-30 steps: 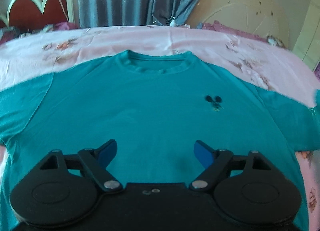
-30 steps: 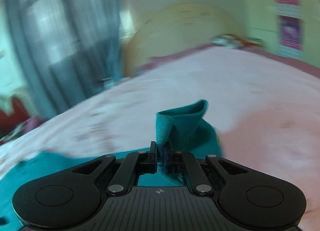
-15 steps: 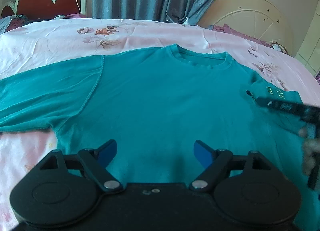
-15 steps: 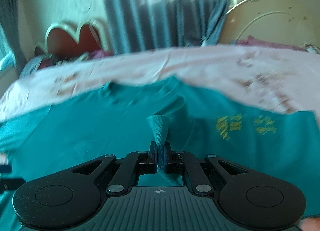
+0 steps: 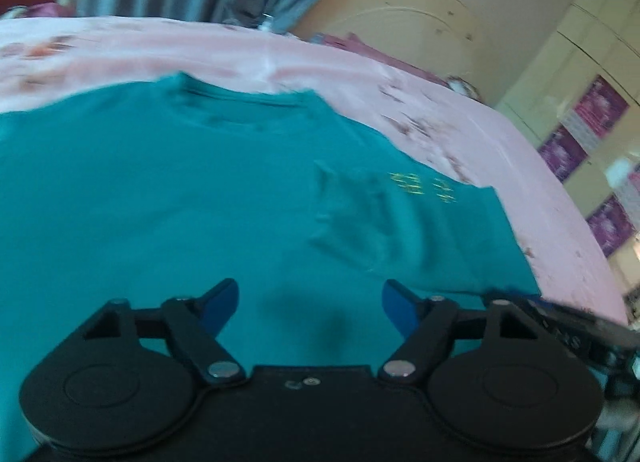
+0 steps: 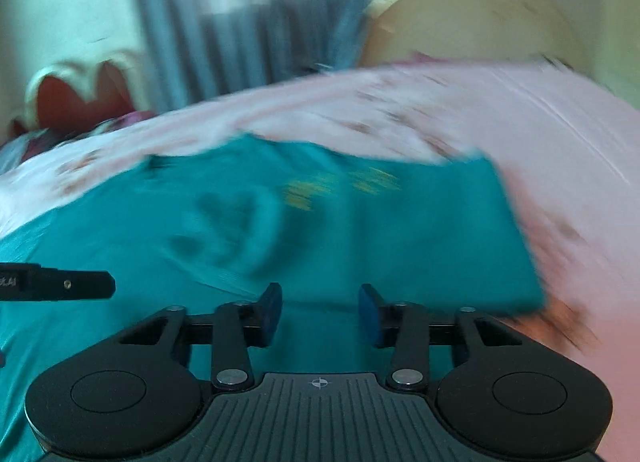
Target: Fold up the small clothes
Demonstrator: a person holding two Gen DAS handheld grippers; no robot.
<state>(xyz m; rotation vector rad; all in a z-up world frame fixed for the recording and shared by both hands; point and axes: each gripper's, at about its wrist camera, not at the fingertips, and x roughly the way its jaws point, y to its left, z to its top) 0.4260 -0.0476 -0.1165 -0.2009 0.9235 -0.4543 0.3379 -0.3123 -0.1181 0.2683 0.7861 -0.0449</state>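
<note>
your teal cotton t-shirt (image 5: 168, 198) lies flat on the pink floral bedsheet (image 5: 460, 130), one sleeve folded inward. grey curtains (image 6: 248, 10) behind. left gripper (image 5: 310, 304) agape, just narrowing; right gripper (image 6: 320, 312) just parted, empty.

A teal short-sleeved T-shirt (image 5: 168, 198) lies spread flat, front up, on a pink floral bed sheet (image 5: 420, 98), its round ribbed neckline toward the far side. The sleeve (image 5: 404, 218) on the right of the view is folded inward over the chest, lying loose and slightly rumpled, with small yellow lettering (image 5: 424, 186) showing on it.
</note>
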